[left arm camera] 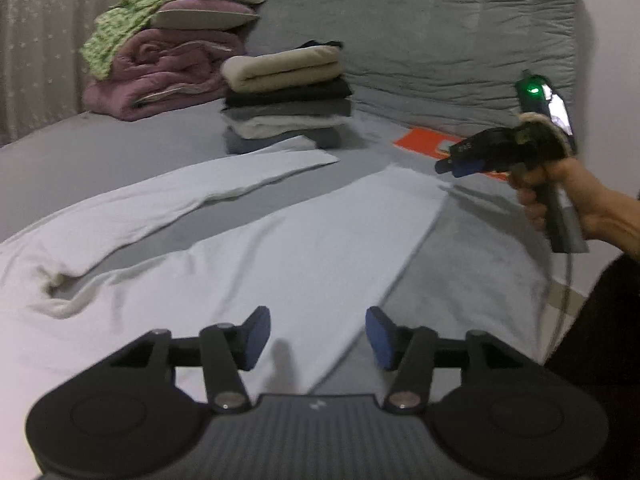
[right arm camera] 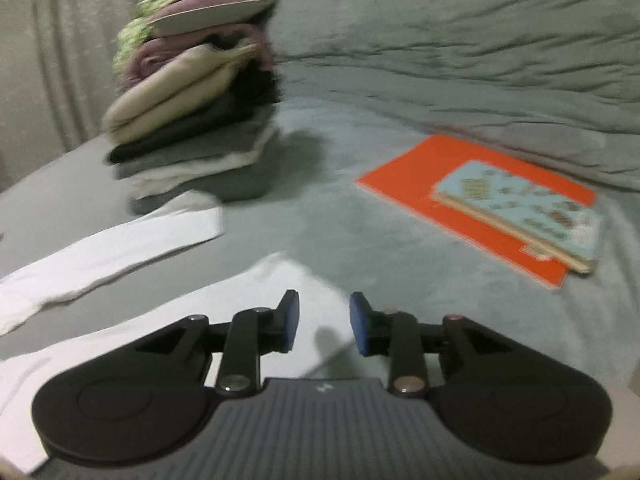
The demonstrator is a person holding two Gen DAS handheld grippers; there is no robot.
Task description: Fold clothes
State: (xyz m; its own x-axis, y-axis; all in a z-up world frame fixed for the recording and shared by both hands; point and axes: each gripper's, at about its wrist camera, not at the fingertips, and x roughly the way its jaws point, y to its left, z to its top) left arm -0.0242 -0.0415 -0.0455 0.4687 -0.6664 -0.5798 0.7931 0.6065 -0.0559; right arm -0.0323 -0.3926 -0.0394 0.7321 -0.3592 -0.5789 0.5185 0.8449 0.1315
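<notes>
Left wrist view: pale white long-legged cotton garment (left arm camera: 248, 240) spread flat on grey bedcover (left arm camera: 480, 248), two legs fanned apart, running away from cam.
Left gripper (left arm camera: 318, 338): hovers over near end of garment, blue pads spread apart, nothing between them, no contact w/ cloth seen.
Right gripper (left arm camera: 460, 162): seen from the side at right of frame, held in a hand (left arm camera: 538, 200), above far end of right leg; from this angle cannot tell finger gap.
Right wrist view: right gripper (right arm camera: 324, 322) fingers parted, gap narrower than left's, empty; white leg end lies beneath/just behind pads, touching or not – cannot tell. Frame blurred.
Garment legs: left leg end lies just beside base of stack; right leg end near right gripper.
Folded stack (left arm camera: 286, 98): beige, black, grey, off-white, blue-grey items piled, upright, on bedcover behind garment.
Bedding pile (left arm camera: 168, 60): mauve quilt, pillow, green-patterned cloth, left of stack, against curtain (left arm camera: 44, 40).
Orange flat folder (right arm camera: 472, 204): on bedcover, right of stack, light-blue illustrated book (right arm camera: 528, 212) lying on top, overhanging its near-right corner.
Headboard side: rumpled grey quilted cover (left arm camera: 440, 32) behind all.
</notes>
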